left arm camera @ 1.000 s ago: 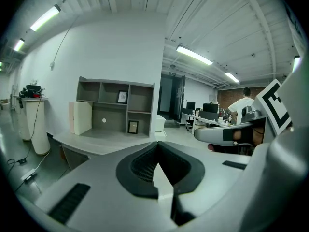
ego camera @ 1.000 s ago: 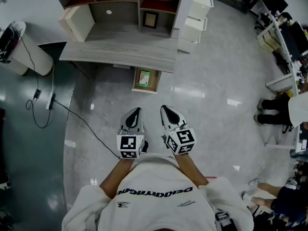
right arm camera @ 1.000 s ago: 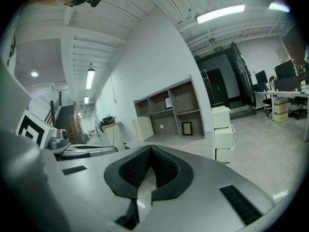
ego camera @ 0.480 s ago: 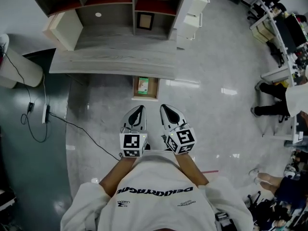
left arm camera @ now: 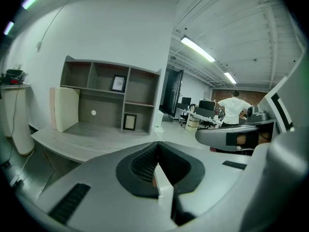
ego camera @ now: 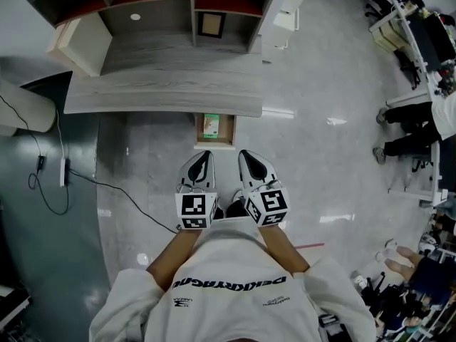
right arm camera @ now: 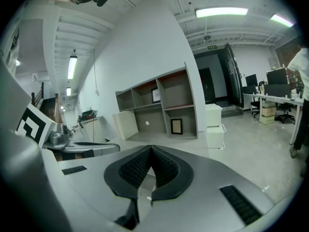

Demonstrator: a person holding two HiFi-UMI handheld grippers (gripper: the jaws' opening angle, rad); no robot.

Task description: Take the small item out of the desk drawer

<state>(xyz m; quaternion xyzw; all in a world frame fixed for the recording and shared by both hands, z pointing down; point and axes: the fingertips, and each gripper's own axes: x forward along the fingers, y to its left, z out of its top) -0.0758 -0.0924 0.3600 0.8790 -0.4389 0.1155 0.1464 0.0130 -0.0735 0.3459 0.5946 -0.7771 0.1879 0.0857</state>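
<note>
Person: stands on the floor facing the counter (ego camera: 164, 84), a little short of it, with both tongs held out in front side by side.
Left tongs (ego camera: 202, 159): pinched together, nothing between the pads; they point at the counter's front edge.
Right tongs (ego camera: 246, 158): also pressed together and empty, just beside the left pair.
Drawer (ego camera: 229, 131): already pulled out from under the counter's front edge, just ahead of the tips of both tongs.
Small item (ego camera: 210, 124): a green-and-white packet, by the look of it, lying flat inside the drawer toward its left side; nothing touches it.
Step in hand: as I judge it, the reach toward the open drawer, with the grasp not yet begun.
Doing it well: pick one pair and spread it wide before it dips below the drawer's rim. Come in from above rather than level, since the counter overhangs the back of the drawer. Set the pads across the item's narrow sides.
Risk: a flat packet may slide along the drawer bottom if nudged by one pad first.
</note>
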